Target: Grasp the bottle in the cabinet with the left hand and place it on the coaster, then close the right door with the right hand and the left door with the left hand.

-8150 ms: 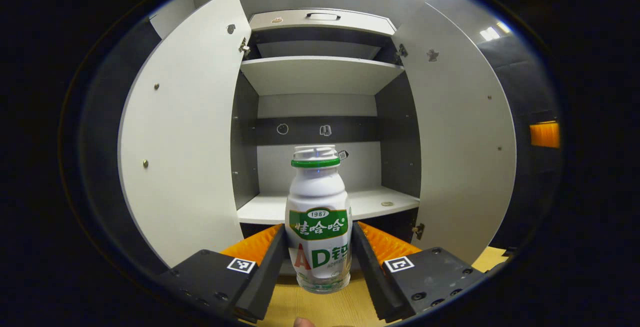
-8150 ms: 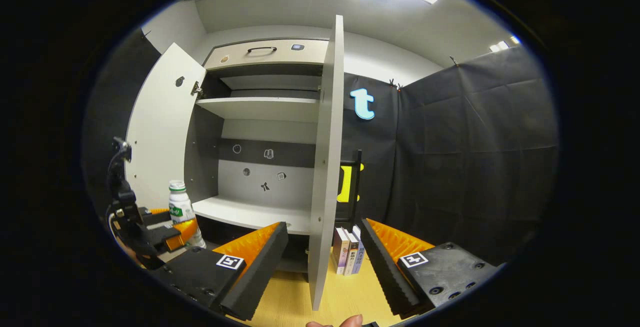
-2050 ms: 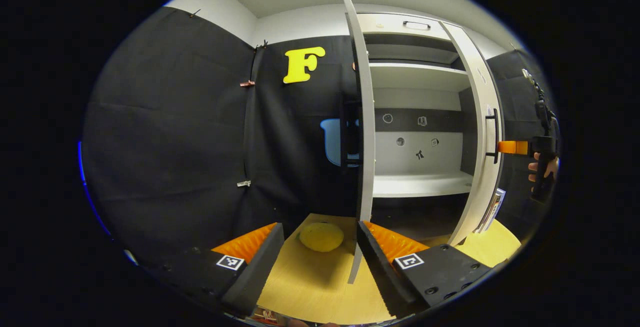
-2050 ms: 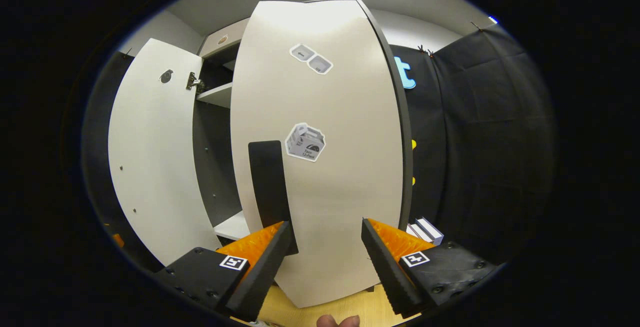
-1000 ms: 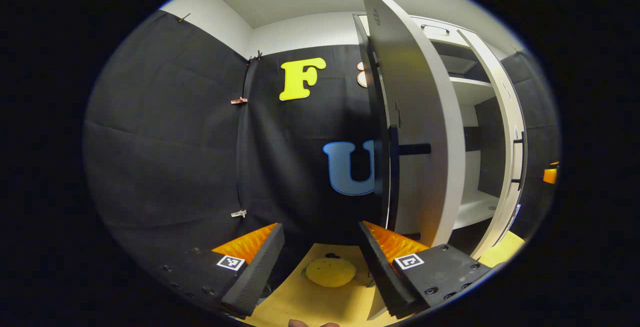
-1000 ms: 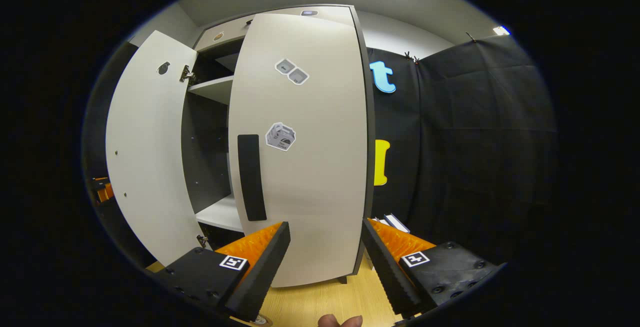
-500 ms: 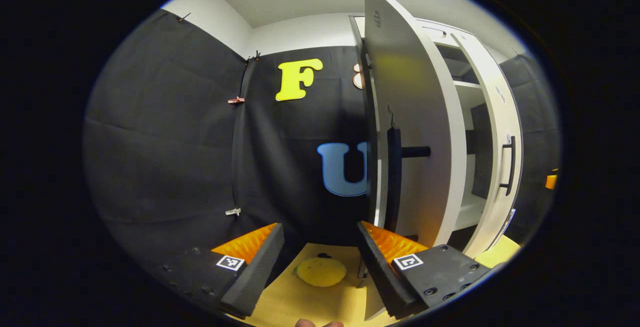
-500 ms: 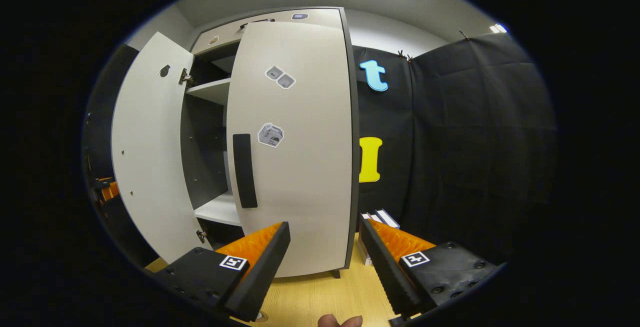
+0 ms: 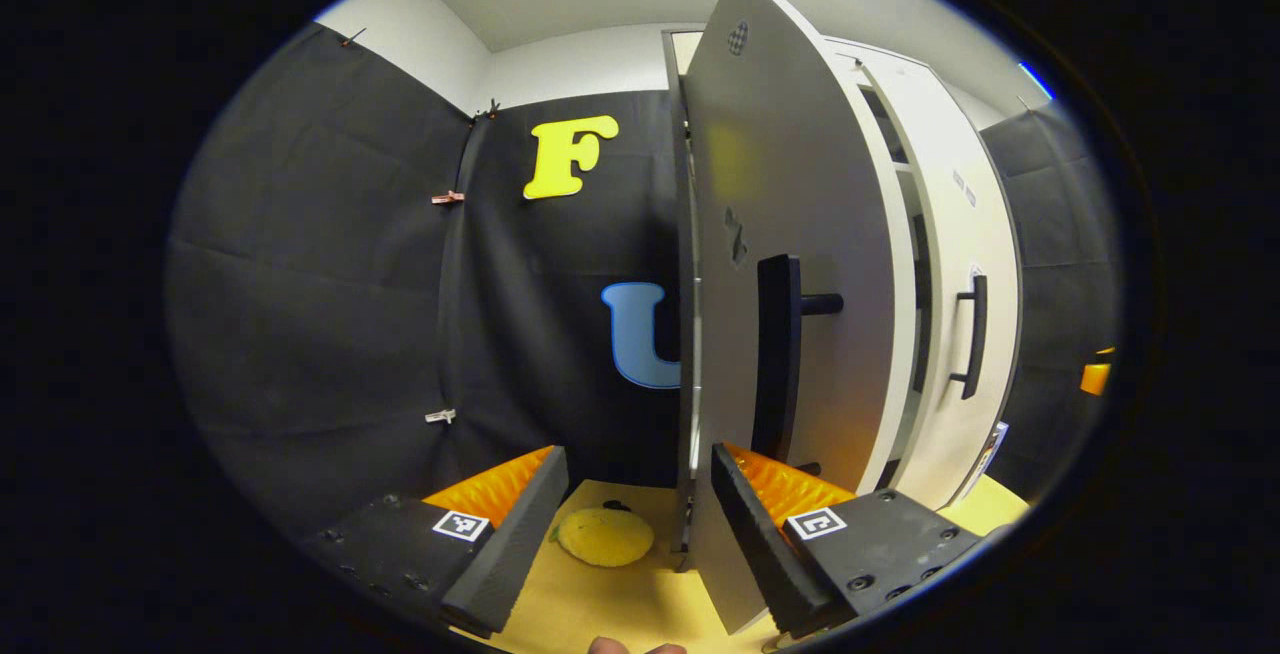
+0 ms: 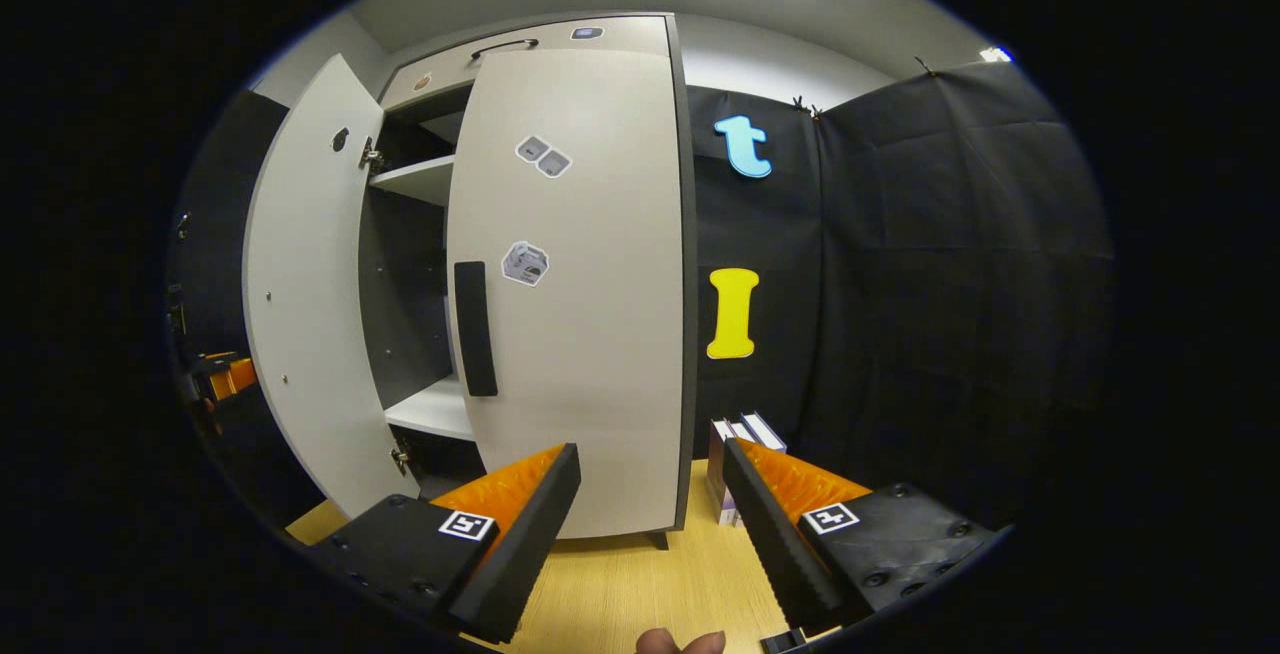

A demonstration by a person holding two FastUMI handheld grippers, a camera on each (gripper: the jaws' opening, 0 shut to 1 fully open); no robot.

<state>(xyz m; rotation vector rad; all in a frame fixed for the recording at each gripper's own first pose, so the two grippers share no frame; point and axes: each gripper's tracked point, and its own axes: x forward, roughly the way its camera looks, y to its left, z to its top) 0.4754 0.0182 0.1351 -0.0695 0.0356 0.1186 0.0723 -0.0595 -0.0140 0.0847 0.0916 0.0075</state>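
My left gripper is open, and the free edge of the cabinet's left door runs down between its fingers. One finger sits in front of that door's outer face, just below its black handle; I cannot tell if it touches. A round yellow coaster lies on the wooden table beside the door's foot. The right door looks flush with the cabinet. My right gripper is open and stands back from it with nothing between its fingers. The left door stands partly open.
A few books stand upright on the wooden table to the right of the cabinet. The black cloth wall is close behind the coaster. A white shelf shows in the gap between the doors.
The left door has swung further towards the cabinet with my left gripper following it. The right door has come flush, and my right gripper has drawn back from it.
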